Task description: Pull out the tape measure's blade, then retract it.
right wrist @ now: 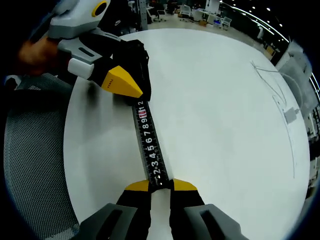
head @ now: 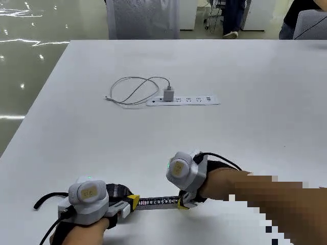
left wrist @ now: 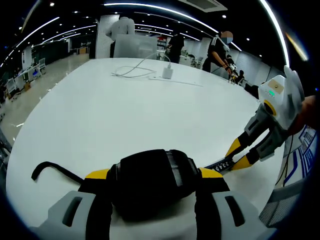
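Observation:
The black tape measure case sits clamped between the yellow-tipped jaws of my left gripper, low on the white table near its front edge. Its wrist strap trails to the left. A short length of black blade with white numbers runs out of the case across the table. My right gripper is shut on the blade's far end, a little to the right of the case in the head view, where the right gripper and blade lie just above the tabletop.
A white power strip with a plugged-in charger and a looped white cable lies mid-table, well beyond the grippers. A mesh chair stands at the table's near edge. People stand past the far end.

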A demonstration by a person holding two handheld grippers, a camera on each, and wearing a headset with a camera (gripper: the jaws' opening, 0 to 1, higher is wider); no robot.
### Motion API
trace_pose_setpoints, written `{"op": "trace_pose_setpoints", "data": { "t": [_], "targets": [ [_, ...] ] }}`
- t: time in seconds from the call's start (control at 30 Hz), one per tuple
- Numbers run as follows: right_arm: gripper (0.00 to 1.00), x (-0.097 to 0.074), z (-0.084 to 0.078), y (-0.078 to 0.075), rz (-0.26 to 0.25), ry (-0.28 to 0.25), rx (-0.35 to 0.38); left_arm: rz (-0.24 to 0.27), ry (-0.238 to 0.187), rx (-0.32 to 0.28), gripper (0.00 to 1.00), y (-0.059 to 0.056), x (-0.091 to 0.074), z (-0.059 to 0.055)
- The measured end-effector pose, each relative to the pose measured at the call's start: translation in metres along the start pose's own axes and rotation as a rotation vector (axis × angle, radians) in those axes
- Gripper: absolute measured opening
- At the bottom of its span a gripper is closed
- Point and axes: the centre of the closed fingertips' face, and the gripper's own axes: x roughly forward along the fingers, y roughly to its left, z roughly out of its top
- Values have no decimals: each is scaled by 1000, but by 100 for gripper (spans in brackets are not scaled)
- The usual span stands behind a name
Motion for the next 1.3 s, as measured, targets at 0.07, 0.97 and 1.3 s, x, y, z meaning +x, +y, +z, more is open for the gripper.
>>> {"op": "trace_pose_setpoints", "data": {
  "t": [0.07,0.97,1.3],
  "targets": [
    [9,0,1,1,-4,3,3,0,1,0,63,0,0,0],
    [9,5,13,4,-2,-30,4,-1,1,-1,63,0,-1,-1],
    [9,7,17,6,8,-69,-34,-4,-1,0,63,0,-1,0]
  ]
}}
